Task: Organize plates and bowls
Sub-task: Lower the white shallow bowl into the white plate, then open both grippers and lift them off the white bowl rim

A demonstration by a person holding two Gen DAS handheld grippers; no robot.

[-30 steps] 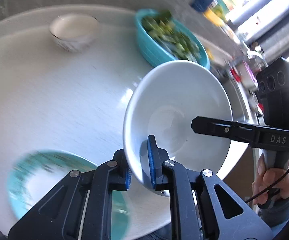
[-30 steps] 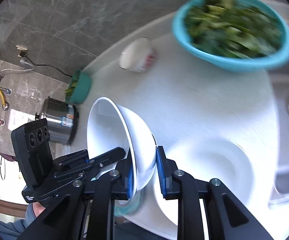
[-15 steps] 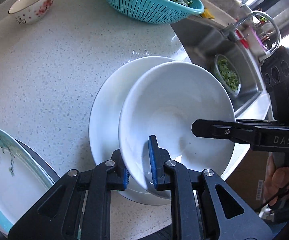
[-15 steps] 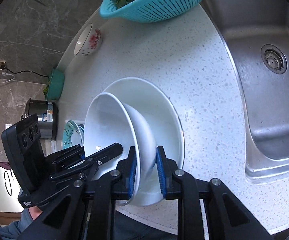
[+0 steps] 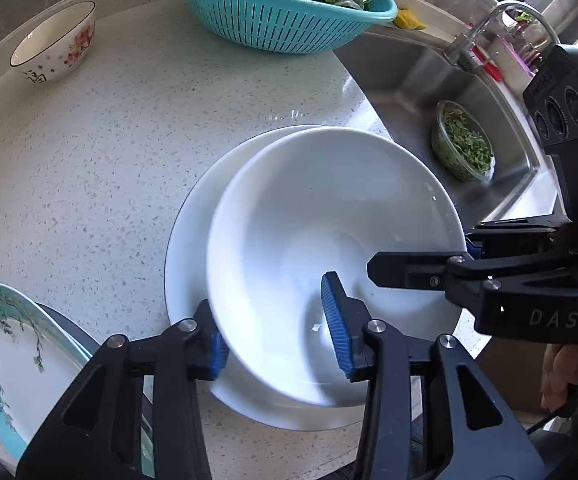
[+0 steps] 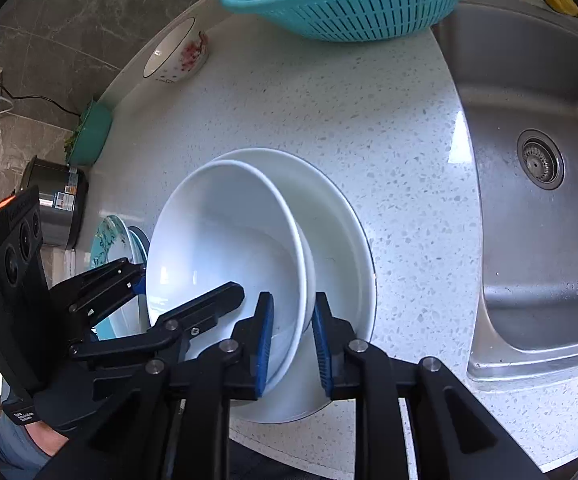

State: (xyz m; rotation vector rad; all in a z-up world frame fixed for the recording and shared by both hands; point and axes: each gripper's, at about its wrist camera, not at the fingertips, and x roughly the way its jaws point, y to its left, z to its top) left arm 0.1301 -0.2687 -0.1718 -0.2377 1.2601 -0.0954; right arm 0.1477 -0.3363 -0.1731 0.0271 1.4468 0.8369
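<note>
Both claws, left gripper [image 5: 277, 328] and right gripper [image 6: 292, 344], have just spread apart around the white bowl's [image 5: 329, 248] rim, leaving it nested in the white plate [image 5: 193, 240] ahead, stacking apparently done.

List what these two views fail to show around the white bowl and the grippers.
- White bowl underside: hidden by the bowl itself in both views, so contact with the plate is unclear.
- Patterned plate: cut off by the left view's edge and the left gripper.
- Right gripper pad contact with the rim: too close to tell.
</note>
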